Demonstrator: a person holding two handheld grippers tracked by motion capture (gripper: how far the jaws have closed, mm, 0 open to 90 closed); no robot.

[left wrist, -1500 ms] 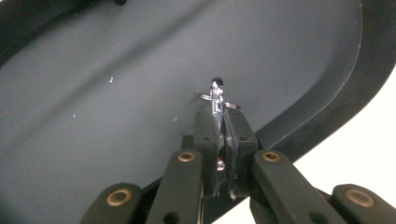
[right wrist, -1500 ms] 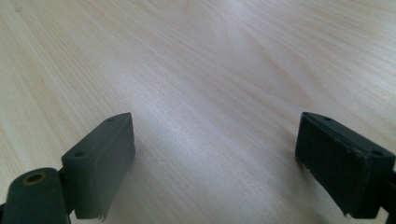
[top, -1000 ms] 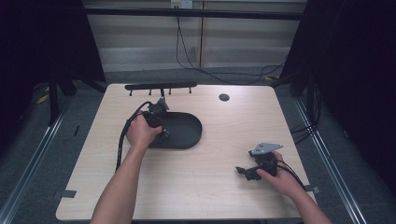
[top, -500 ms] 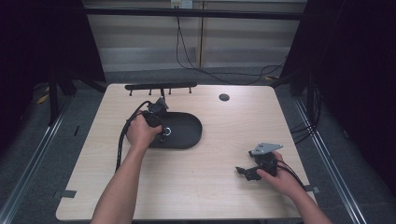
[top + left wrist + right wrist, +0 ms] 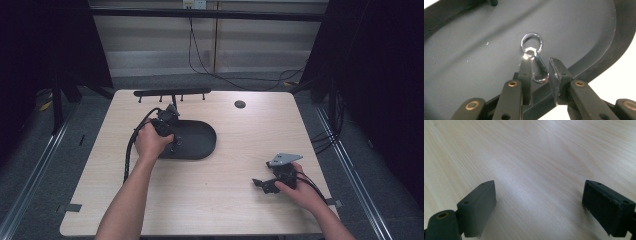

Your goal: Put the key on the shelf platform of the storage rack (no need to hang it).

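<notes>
Keyring clip (image 5: 535,65), a small chrome snap hook with a split ring at its far end, lies on the floor of the black oval tray (image 5: 474,50), near the tray's rim on the side toward the person. The left gripper (image 5: 540,72) points down into the tray with the hook's body between its jaws; the jaws have just been opening, and now the left pad sits against the hook while the right pad stands clear of it, so the clip looks released rather than held. In the high view the left gripper (image 5: 167,131) hangs over the near-left part of the tray (image 5: 200,140), which rests on the bench (image 5: 240,200). The right gripper (image 5: 267,184) rests low over bare wood well away from the tray, its jaws (image 5: 534,207) wide apart with nothing between them. The clip is probably light, rigid and slick, being polished metal, so it may skate on the smooth tray or twist out of a loose pinch. The flat sides of the hook's body seem the best place to grip, not the round ring, which would likely swivel.
</notes>
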